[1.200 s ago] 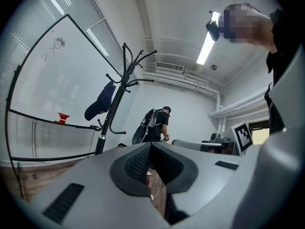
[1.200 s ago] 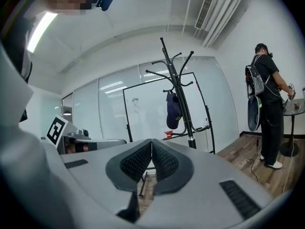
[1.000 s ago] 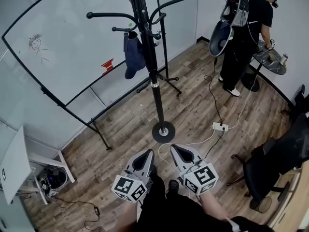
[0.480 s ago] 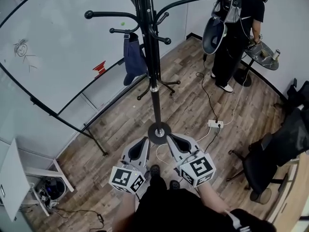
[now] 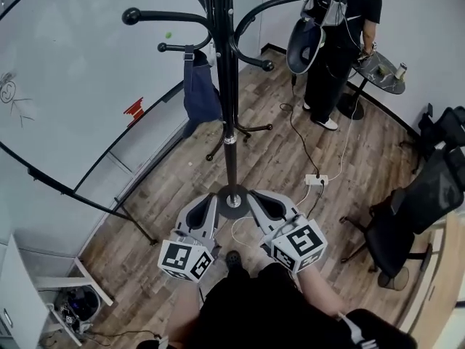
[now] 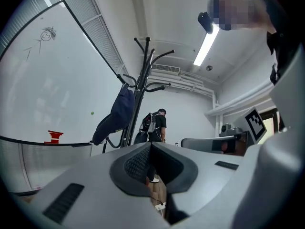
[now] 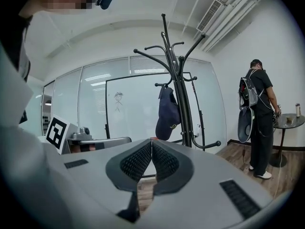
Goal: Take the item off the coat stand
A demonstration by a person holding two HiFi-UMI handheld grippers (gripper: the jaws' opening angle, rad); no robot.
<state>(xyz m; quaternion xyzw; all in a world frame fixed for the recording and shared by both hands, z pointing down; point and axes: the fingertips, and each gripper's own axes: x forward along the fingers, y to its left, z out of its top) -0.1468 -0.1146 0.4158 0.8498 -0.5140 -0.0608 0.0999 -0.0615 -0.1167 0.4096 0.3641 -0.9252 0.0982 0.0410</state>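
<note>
A navy cap [image 5: 197, 89] hangs from a hook on the left side of the black coat stand [image 5: 224, 86]. Both grippers point at the stand from low down, well short of the cap. My left gripper [image 5: 205, 208] and right gripper [image 5: 260, 203] flank the stand's round base [image 5: 234, 200] in the head view. In the left gripper view the cap [image 6: 116, 116] hangs up and left of the shut, empty left gripper [image 6: 151, 147]. From the right gripper [image 7: 151, 144], also shut with nothing between its pads, the cap [image 7: 167, 112] hangs just ahead, slightly to the right.
A wheeled whiteboard [image 5: 73, 71] stands behind the coat stand. A person with a backpack [image 5: 334, 42] stands at a small round table [image 5: 379, 71] at the far right. A power strip [image 5: 315, 179] with cables lies on the wood floor, and an office chair [image 5: 421, 209] stands to the right.
Both grippers have moved forward toward the coat stand, whose base is now right at their tips in the head view. Both stayed shut.
</note>
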